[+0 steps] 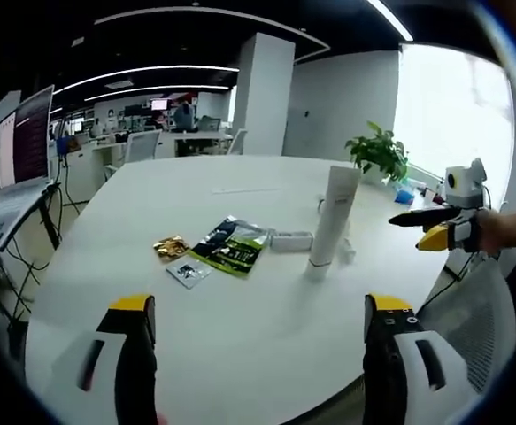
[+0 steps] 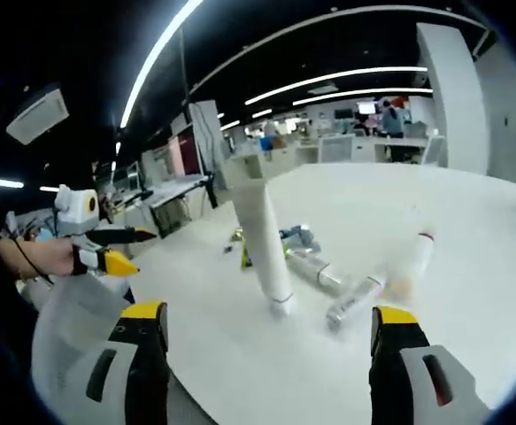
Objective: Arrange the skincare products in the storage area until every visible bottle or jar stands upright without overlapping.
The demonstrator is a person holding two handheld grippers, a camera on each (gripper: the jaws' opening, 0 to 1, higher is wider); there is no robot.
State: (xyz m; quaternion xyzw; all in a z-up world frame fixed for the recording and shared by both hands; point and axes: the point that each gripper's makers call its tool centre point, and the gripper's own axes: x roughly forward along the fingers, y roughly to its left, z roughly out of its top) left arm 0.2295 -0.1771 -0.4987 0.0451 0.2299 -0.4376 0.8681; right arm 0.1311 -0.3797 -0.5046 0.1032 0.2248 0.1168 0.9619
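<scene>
The left tool [image 1: 258, 323] hangs with its jaws wide apart and nothing between them, low over the near edge of the white worktop [image 1: 240, 354]; the right tool [image 2: 271, 332] is likewise spread and empty, and from the left gripper view it shows at the far right [image 1: 435, 228], off the worktop's rim. The tall white tube [image 2: 265, 239] stands upright on its cap near the middle; it looks light, soft-walled and top-heavy, so a brush could tip it. Just beside it lie three products on their sides: a clear-capped bottle [image 2: 315, 270], a slim silver tube [image 2: 353, 301], and a pale bottle with a dark red cap [image 2: 412, 261]; all look smooth, round and apt to roll, best gripped across the body near the middle. Sachets [image 1: 231, 245] lie flat further left. Open surface spreads all round; the nearest edge lies under both tools.
</scene>
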